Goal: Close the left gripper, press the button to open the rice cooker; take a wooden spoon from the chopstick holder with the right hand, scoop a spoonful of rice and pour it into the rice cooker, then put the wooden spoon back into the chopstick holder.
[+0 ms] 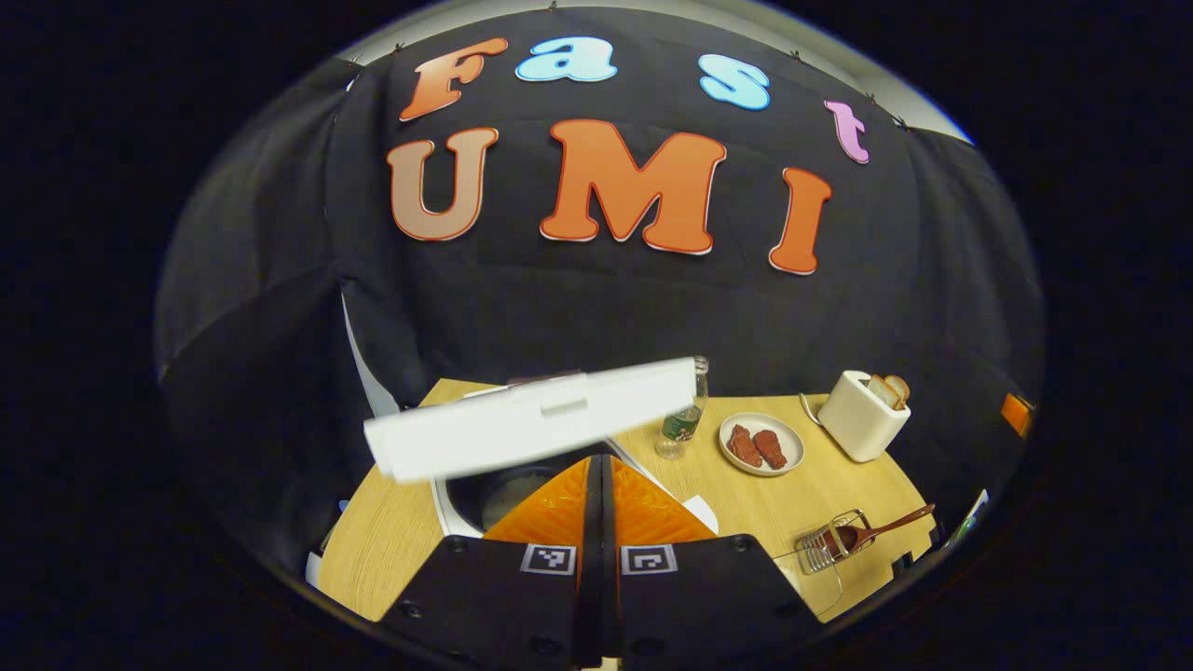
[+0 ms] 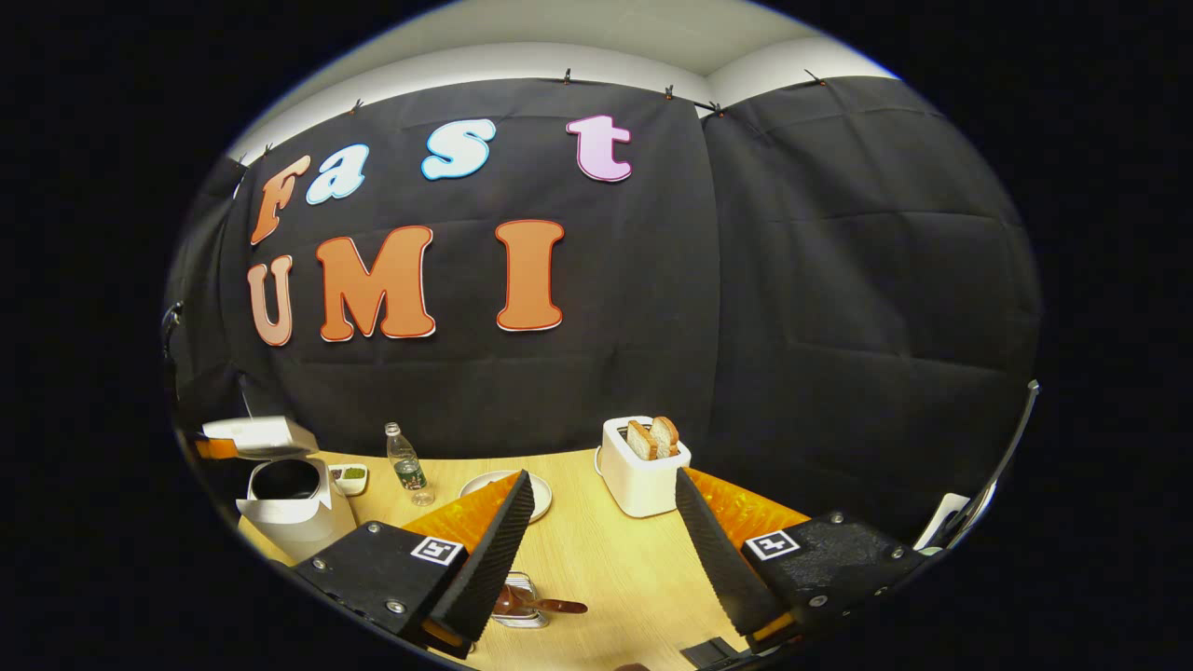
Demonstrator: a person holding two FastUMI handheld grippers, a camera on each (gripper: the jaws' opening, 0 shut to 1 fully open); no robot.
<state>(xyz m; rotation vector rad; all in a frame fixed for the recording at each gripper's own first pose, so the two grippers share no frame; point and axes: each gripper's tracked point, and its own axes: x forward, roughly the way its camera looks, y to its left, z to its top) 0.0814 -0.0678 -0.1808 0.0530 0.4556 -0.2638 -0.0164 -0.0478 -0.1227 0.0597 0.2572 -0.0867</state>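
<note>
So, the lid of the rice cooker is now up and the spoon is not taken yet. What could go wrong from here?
1. The wooden spoon lies slanted in the chopstick holder, near the table edge; a sideways pull by the open right gripper may tip the holder.
2. The left gripper, shut, is close under the raised lid; lifting it carelessly could knock the lid.
3. The bottle stands near the rice cooker and may be hit.

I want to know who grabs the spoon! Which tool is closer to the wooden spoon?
Right. The right tool hangs open just above the wooden spoon in its holder. The left tool, shut, is over at the rice cooker.
</note>
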